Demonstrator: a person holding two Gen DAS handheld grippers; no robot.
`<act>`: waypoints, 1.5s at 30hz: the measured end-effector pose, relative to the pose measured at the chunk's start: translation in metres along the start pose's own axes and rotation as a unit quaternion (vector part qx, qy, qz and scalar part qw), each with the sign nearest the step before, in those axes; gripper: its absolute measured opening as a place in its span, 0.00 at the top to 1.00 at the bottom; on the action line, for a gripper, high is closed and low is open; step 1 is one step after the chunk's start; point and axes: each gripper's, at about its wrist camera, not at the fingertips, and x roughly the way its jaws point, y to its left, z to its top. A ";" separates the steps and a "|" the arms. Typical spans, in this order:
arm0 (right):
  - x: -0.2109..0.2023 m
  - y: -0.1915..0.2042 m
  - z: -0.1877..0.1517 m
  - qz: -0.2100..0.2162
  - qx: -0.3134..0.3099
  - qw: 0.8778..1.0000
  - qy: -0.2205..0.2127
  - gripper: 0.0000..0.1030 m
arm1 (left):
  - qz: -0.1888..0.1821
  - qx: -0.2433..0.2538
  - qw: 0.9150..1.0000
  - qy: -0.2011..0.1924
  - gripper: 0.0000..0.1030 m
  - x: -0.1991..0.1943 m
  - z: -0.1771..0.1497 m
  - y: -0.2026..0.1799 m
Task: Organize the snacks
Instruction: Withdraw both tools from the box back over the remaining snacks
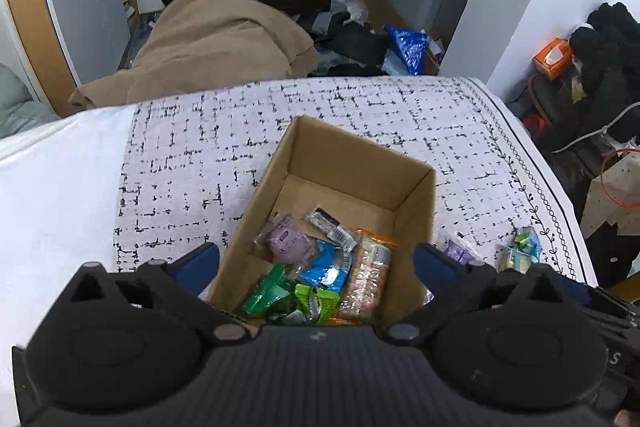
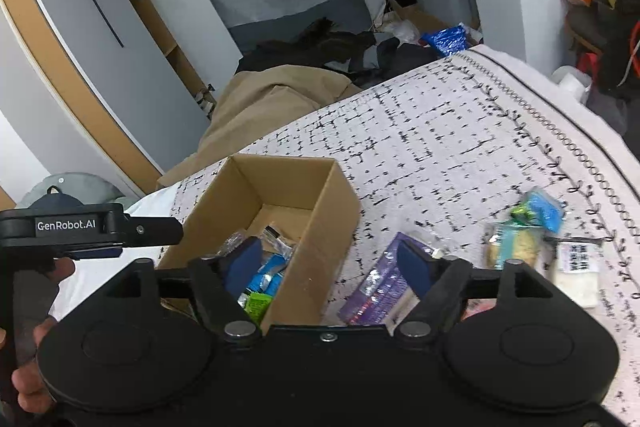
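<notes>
Cardboard box [image 1: 344, 163] centre frame on the patterned bedspread [image 1: 200, 147], several snack packets [image 1: 320, 267] inside. Left gripper [image 1: 316, 261] fingers wide open over it, empty. Right gripper [image 2: 330, 263] open, empty; purple packet [image 2: 376, 287] beside box, lower centre; more packets [image 2: 524, 227] right.

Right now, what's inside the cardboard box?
Inside the cardboard box: a purple packet, a blue packet, green packets, an orange-trimmed cracker pack. Anything beneath them is covered.
</notes>
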 end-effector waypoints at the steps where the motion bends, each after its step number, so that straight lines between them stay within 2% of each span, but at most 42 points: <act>1: -0.004 -0.001 0.000 -0.003 -0.002 1.000 -0.003 0.21 | 0.003 0.004 1.000 -0.003 0.00 -0.003 -0.001 -0.003; 5: -0.020 -0.009 -0.001 -0.012 0.000 1.000 -0.014 0.14 | 0.001 0.010 1.000 -0.005 0.00 -0.011 -0.007 -0.014; 12: -0.038 -0.025 -0.006 -0.026 0.002 0.999 -0.020 0.09 | -0.008 0.029 0.999 -0.017 0.00 -0.025 -0.017 -0.037; 19: -0.052 -0.038 -0.010 -0.020 0.003 1.000 -0.021 0.03 | -0.012 0.036 0.999 -0.015 0.00 -0.035 -0.027 -0.058; 22: -0.058 -0.045 -0.013 -0.018 0.006 1.000 -0.015 0.00 | -0.003 0.039 0.999 -0.020 0.00 -0.040 -0.031 -0.067; 27: -0.066 -0.063 -0.019 -0.015 0.022 1.000 -0.013 0.00 | 0.014 0.053 0.998 -0.023 0.00 -0.044 -0.036 -0.082; 33: -0.074 -0.081 -0.022 -0.014 0.039 0.999 -0.017 0.00 | 0.018 0.049 0.999 -0.015 0.00 -0.045 -0.042 -0.094; 40: -0.091 -0.103 -0.022 -0.007 0.062 0.997 -0.036 0.00 | 0.017 0.067 0.997 -0.015 0.00 -0.044 -0.050 -0.113; 45: -0.095 -0.121 -0.021 -0.017 0.084 0.995 -0.046 0.00 | 0.005 0.081 0.997 -0.015 0.00 -0.039 -0.053 -0.127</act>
